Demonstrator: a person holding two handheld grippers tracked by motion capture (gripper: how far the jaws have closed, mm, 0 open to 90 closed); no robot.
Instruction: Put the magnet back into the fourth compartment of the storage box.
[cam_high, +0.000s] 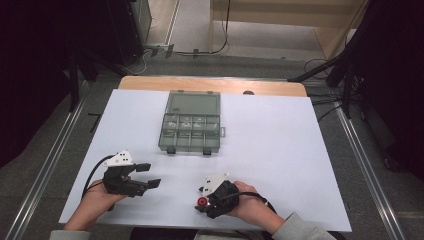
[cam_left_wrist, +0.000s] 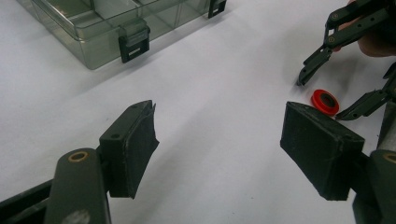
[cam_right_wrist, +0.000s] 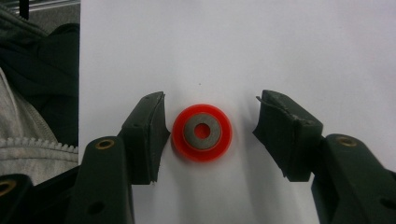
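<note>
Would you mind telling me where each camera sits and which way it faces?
High view: above the person's side, looking forward and down on the table; forearms, both hands.
Left tool view: on the left tool, looking across at the box.
Right tool view: on the right tool, looking down.
Shared: the red ring.

Bare table (cam_high: 280, 145) around red ring (cam_right_wrist: 201, 132)

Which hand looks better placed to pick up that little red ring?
The right. Its tool already straddles the red ring, pads not yet touching. The left tool sits open, well aside from it.
</note>
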